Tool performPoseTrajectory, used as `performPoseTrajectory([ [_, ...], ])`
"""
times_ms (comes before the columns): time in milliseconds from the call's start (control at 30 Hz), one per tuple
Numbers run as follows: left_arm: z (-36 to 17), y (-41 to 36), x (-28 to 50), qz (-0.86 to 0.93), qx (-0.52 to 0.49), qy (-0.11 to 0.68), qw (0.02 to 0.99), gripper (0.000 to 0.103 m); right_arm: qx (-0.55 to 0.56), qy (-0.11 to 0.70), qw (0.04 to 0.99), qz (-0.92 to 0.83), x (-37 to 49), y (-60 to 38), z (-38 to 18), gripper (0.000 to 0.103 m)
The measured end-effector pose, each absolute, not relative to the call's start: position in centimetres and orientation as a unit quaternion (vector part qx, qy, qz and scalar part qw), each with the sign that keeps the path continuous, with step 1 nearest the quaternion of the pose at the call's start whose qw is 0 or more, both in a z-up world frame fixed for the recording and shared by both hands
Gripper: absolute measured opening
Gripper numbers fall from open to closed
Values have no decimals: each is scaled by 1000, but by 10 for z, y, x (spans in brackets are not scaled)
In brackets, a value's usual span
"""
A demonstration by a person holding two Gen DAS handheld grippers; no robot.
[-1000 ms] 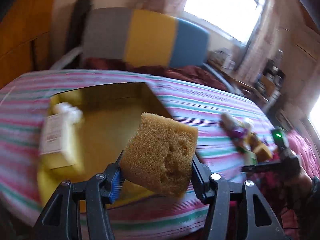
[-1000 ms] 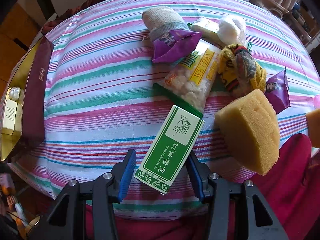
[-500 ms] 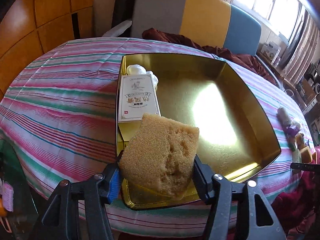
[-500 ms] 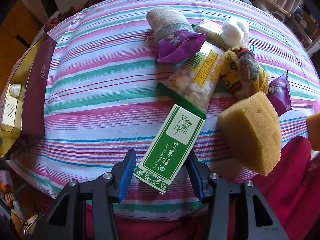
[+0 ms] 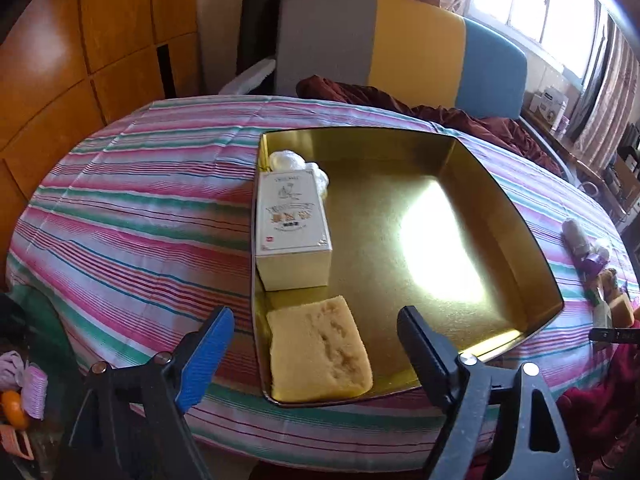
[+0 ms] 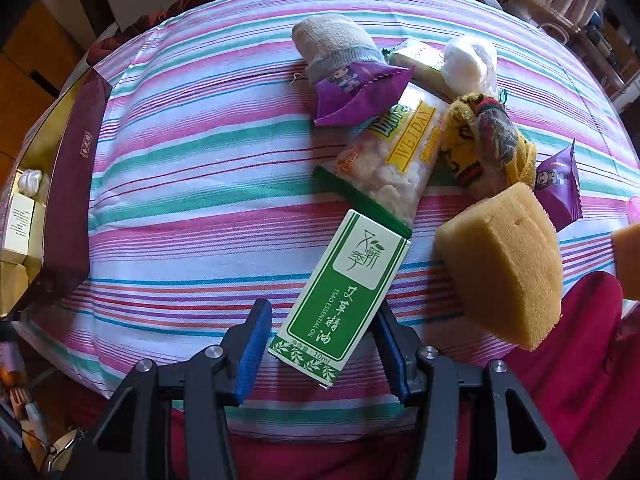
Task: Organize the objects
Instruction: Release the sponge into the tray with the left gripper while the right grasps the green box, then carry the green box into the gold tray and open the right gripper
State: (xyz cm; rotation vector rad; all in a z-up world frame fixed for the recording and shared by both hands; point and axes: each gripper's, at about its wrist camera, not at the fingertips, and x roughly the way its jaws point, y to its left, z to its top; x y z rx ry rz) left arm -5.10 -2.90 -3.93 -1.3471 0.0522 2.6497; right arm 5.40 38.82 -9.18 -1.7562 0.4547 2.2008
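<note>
Released from the left gripper [image 5: 316,340], whose jaws had just opened wide, the sponge [image 5: 318,356] lay in the gold tray [image 5: 516,220] at lower centre, while the right gripper [image 6: 324,344] bracketed the green box [image 6: 340,296], its long axis running toward upper right, with contact unclear.

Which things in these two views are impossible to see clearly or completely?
- Right wrist view: the gold tray is cut by the left edge; its own dark wall hides most of the inside.
- Right wrist view: an orange piece is cut by the right edge.
- Right wrist view: whether the jaws press the green box is unclear.
- Left wrist view: the pile of objects is too small to identify.
</note>
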Motion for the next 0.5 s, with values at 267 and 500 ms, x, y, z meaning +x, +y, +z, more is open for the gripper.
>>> performPoseTrajectory([
  [267, -34, -35, -44, 899, -434, -8, 54, 85, -595, 163, 145, 774, 62, 389, -88, 34],
  [500, -27, -31, -39, 905, -421, -17, 59, 84, -556, 194, 92, 803, 63, 388, -69, 34],
])
